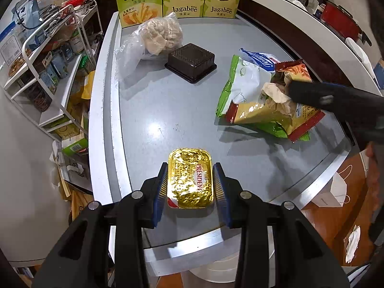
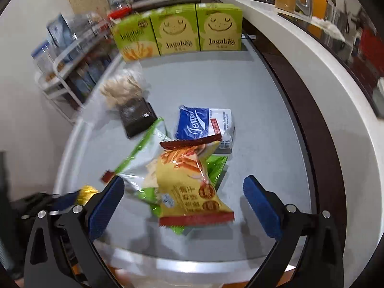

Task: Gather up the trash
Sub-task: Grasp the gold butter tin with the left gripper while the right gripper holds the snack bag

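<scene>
Left gripper [image 1: 189, 183] jaws are clamping a gold foil butter tub [image 1: 190, 178] at its two long sides; the tub is sitting at 6 o'clock on the grey counter [image 1: 153, 110], near its front edge.

Right gripper [image 2: 183, 205] jaws are standing wide apart, pressing on nothing. The yellow snack packet [image 2: 189, 187] is lying between them, atop a pile of wrappers: a green-edged bag [image 2: 141, 158] and a blue tissue pack [image 2: 201, 126] at 12 o'clock of it.

Step in hand, by my reading: gathering loose wrappers into one heap.

Next move likely calls for carrying the tub to 3 o'clock toward the pile. A black plastic tray [image 1: 191, 62] and a clear bag [image 1: 153, 39] are waiting at 12 o'clock, before the Jagabee boxes [image 1: 178, 0].
</scene>
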Demonstrator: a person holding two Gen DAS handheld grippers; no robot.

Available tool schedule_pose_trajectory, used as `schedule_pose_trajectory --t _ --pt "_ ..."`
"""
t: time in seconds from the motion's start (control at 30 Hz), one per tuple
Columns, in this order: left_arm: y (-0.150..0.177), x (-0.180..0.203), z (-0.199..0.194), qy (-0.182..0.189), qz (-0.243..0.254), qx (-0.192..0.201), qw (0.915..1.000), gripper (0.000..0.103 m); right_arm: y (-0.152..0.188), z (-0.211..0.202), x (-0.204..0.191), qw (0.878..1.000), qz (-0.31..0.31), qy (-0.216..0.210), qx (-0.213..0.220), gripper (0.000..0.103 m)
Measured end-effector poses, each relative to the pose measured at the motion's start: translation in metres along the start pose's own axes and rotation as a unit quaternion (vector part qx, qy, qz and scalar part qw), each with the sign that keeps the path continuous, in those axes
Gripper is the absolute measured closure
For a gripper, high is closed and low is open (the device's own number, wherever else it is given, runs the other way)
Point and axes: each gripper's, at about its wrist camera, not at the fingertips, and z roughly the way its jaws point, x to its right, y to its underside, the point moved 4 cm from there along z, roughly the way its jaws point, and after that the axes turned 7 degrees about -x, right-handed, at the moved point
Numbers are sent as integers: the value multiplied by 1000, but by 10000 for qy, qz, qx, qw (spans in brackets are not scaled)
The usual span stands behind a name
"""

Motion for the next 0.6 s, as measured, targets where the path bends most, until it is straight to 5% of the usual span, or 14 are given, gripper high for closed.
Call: schedule_pose_trajectory --t 0.07,0.13,0.23,0.4,0.6 --pt "0 0 0 -8 -2 -15 10000 64 -1 12 -4 9994 -104 304 -159 12" --pt "0 0 0 -14 -4 -14 10000 64 0 24 -5 9981 -194 355 -462 45" --pt "-1 0 1 -17 -2 -11 10000 64 3 26 -2 9979 -151 283 -568 57" --pt "-1 0 1 -5 -10 4 10000 64 7 26 8 9971 211 -355 -638 55" --pt "-2 0 1 -42 8 10 10000 64 13 28 8 9970 253 -332 -659 61"
